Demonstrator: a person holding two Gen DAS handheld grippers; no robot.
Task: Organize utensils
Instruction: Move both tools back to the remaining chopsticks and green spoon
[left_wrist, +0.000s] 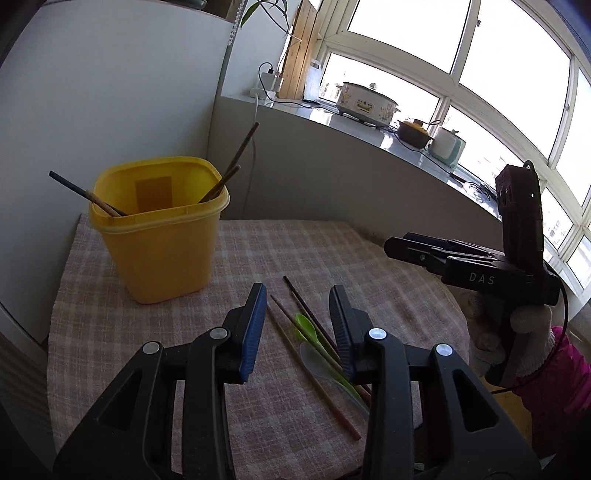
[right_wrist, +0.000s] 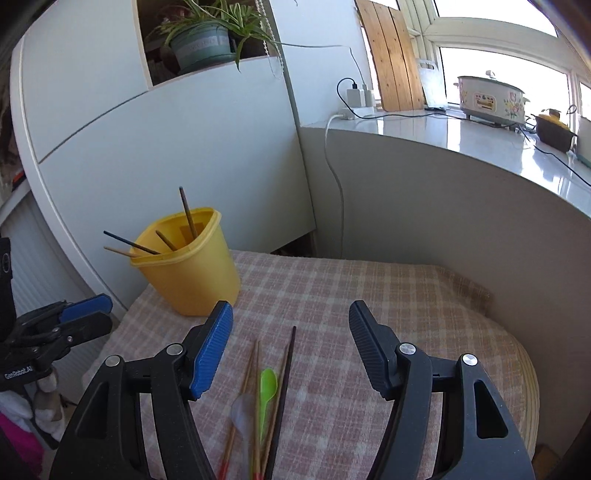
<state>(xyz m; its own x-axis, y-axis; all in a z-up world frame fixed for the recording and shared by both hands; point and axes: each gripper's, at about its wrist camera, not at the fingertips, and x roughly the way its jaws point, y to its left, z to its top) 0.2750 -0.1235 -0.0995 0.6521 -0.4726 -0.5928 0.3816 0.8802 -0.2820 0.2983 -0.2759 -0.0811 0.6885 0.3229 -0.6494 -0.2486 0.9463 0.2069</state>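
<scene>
While both grippers hang over the checked cloth (right_wrist: 369, 295), nothing is being held. The left gripper (left_wrist: 297, 325) has its fingers apart, empty air between the blue pad and the dark one, and it points down at the loose utensils lying on the cloth just ahead of it. The right gripper (right_wrist: 290, 347) stands wider, its jaws well spread and empty too, with the same little heap lying below and between them.

That heap: several chopsticks (right_wrist: 255, 380), pale and dark, lying roughly side by side, a green plastic spoon (right_wrist: 267, 384) resting among them, and a clear spoon (right_wrist: 242, 411) at their left, touching the pale sticks. From the left wrist view the green spoon (left_wrist: 308, 328) crosses over the sticks beside the dark pad.

Back on the far left of the cloth stands the yellow container (left_wrist: 162, 229), upright, near the white cabinet wall. Four chopsticks (right_wrist: 188, 212) already lean inside it, tips poking out over the rim at different angles. It is well apart from the heap.

A person's gloved hand (left_wrist: 532, 332) grips the right tool's handle, a pink sleeve showing beneath it. Behind, the grey counter (right_wrist: 480, 147) carries a flowered cooker (right_wrist: 491, 98) under the bright window.
</scene>
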